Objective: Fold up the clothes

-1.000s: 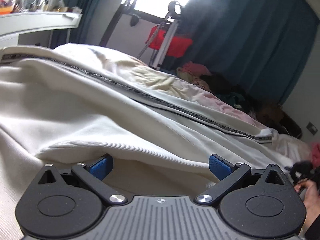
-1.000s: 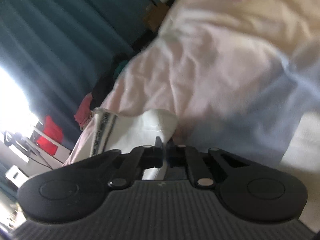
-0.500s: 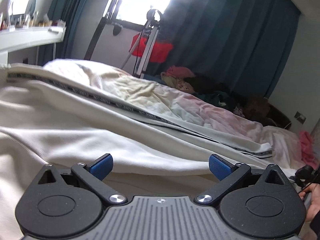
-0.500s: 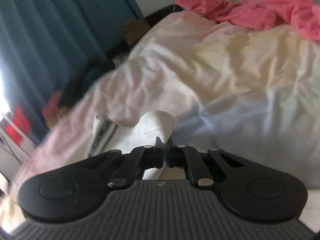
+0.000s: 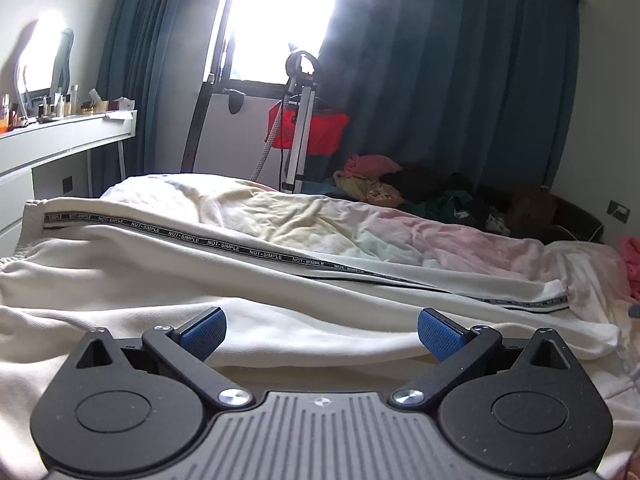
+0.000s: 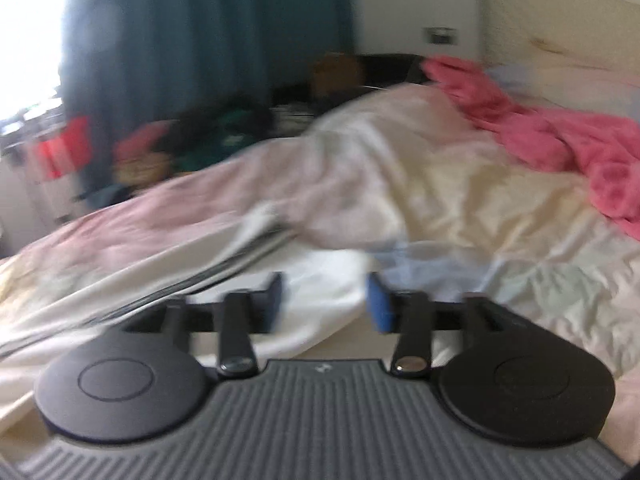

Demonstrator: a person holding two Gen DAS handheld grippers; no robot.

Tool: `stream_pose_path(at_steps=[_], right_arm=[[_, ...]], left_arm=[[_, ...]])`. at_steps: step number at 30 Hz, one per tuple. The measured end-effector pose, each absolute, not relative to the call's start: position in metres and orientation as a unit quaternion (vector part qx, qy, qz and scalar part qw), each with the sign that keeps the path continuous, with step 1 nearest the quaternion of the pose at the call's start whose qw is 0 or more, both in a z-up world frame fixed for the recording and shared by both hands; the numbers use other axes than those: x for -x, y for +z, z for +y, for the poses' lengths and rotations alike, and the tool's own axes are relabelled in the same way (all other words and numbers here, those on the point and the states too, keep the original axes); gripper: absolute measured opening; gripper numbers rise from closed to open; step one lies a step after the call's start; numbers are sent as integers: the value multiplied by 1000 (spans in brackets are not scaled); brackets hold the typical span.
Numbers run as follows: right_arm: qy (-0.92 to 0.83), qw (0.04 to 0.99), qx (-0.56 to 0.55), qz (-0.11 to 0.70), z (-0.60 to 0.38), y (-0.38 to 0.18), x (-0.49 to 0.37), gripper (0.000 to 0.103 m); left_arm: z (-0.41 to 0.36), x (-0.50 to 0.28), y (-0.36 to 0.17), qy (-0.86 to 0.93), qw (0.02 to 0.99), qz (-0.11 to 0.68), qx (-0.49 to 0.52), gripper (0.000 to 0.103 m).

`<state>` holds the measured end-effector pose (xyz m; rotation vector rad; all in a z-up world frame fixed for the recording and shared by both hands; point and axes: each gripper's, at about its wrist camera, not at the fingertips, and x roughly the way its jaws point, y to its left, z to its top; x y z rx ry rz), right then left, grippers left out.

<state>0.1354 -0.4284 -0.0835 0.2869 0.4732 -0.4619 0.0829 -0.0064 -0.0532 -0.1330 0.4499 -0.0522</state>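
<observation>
Nearest the left wrist camera, the left claw (image 5: 322, 334) stands wide open and holds nothing, its blue pads (image 5: 203, 333) set just over a fold of the cream trousers (image 5: 168, 280). These trousers lie stretched along the bed (image 5: 460, 240), waistband toward the left and leg hem toward the right. A black tape runs down the side seam (image 5: 224, 245), printed again and again with the words "NOT-SIMPLE".

Seen from the right wrist, the right claw (image 6: 324, 300) is partly open, gripping nothing, with the white hem of the trousers (image 6: 320, 280) lying between and just ahead of its pads; this view is blurred. A rumpled pastel duvet (image 6: 460, 184) spreads behind the garment, and a pink cloth (image 6: 560, 140) is heaped on it near the headboard (image 6: 560, 24).

Farther off, beyond the bed's far edge, a pile of mixed clothes (image 5: 400, 188) sits on the floor. A metal stand (image 5: 298, 120) with a red garment (image 5: 320, 130) hanging from it rises before the dark teal curtains (image 5: 440, 80). At the left, a white table (image 5: 68, 136) carries small bottles and a mirror (image 5: 40, 60), their labels too small to read.
</observation>
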Motion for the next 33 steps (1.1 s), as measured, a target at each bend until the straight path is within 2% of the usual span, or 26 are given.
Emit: stream_pose_path(at_steps=[1, 2, 8, 14, 21, 25, 29, 33], right_arm=[[-201, 943, -135, 229, -418, -79, -128, 84], [-166, 952, -132, 223, -409, -75, -122, 88], [-63, 962, -91, 248, -370, -68, -120, 87], [-71, 956, -49, 279, -362, -79, -129, 87], [-102, 942, -78, 311, -378, -96, -131, 87], [-94, 937, -128, 312, -395, -98, -127, 87], [-136, 931, -201, 273, -428, -90, -100, 87], [-186, 916, -254, 249, -462, -94, -66, 87]], left_arm=[[-7, -81, -52, -29, 972, 225, 63, 103], [-6, -78, -51, -29, 971, 227, 63, 103], [9, -60, -37, -5, 970, 232, 72, 103], [81, -46, -31, 60, 942, 272, 185, 103], [209, -24, -21, 221, 864, 308, 332, 103], [279, -1, -30, 283, 817, 278, 419, 103], [306, 28, -52, 320, 794, 252, 452, 102], [317, 31, -67, 295, 780, 267, 483, 100]])
